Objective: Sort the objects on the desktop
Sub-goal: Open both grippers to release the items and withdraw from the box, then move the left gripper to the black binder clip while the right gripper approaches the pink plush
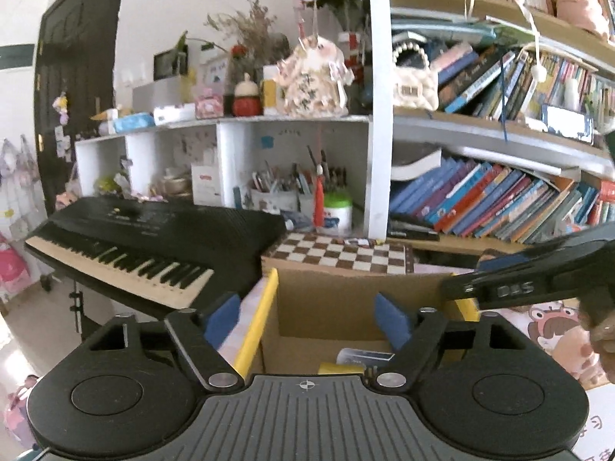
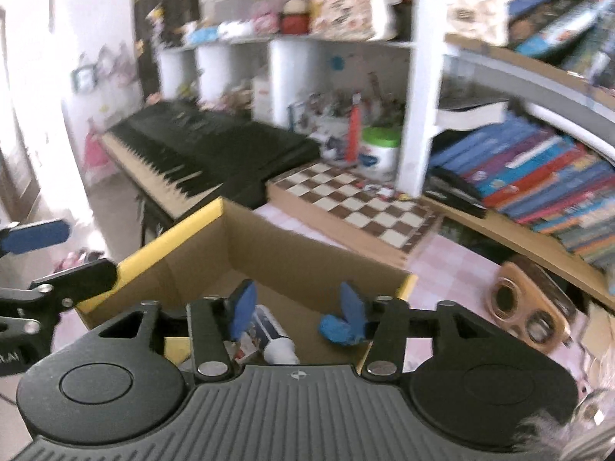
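An open cardboard box with yellow-edged flaps sits on the desk; it also shows in the right wrist view. My left gripper is open and empty above the box. Inside it I see a white and blue item and a yellow item. My right gripper is open over the box, above a white tube and a blue crumpled object by the right finger. The right gripper's body shows at the right of the left wrist view.
A black keyboard piano stands left of the box. A chessboard lies behind it. Shelves with leaning books and pen pots fill the back. A wooden object with round holes lies on the pink checked desk at right.
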`<state>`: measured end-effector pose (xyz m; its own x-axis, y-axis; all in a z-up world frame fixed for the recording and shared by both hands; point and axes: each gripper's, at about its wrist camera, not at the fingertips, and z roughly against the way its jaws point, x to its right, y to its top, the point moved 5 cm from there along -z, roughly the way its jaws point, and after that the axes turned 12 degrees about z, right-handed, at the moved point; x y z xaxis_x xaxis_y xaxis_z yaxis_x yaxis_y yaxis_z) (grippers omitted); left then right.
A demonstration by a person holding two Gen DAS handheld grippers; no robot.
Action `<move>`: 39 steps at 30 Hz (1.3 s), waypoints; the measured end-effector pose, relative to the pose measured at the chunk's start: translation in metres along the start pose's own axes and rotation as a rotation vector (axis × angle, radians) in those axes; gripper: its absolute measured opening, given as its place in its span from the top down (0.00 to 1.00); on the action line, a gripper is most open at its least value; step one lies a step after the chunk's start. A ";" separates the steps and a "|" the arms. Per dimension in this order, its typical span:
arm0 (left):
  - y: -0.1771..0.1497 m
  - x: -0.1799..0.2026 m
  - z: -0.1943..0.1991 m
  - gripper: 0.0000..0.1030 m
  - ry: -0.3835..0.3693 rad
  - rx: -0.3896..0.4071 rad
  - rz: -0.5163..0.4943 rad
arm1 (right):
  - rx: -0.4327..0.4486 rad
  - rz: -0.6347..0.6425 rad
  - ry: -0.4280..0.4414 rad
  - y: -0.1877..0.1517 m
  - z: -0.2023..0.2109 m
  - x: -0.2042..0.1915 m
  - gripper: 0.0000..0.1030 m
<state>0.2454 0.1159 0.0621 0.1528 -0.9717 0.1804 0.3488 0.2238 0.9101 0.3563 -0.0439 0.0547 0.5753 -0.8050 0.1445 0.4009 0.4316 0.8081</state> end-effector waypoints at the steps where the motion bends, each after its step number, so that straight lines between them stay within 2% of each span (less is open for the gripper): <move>1: 0.000 -0.001 0.004 0.18 -0.002 0.008 0.002 | 0.007 -0.019 -0.016 -0.002 0.006 0.002 0.53; 8: -0.005 -0.007 0.029 0.15 -0.022 0.022 0.021 | 0.038 -0.137 -0.125 -0.024 0.050 0.011 0.53; 15: -0.019 -0.017 0.061 0.13 -0.033 0.019 0.027 | 0.052 -0.187 -0.204 -0.054 0.093 -0.011 0.53; 28: -0.051 -0.029 0.111 0.12 -0.057 -0.021 0.031 | 0.005 -0.203 -0.263 -0.110 0.142 -0.066 0.53; 39: -0.087 -0.026 0.140 0.12 -0.079 -0.087 -0.037 | -0.086 -0.227 -0.265 -0.166 0.162 -0.100 0.53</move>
<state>0.0814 0.1111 0.0303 0.0659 -0.9816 0.1790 0.4325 0.1898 0.8814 0.1170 -0.1005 -0.0014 0.2644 -0.9570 0.1191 0.5620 0.2532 0.7874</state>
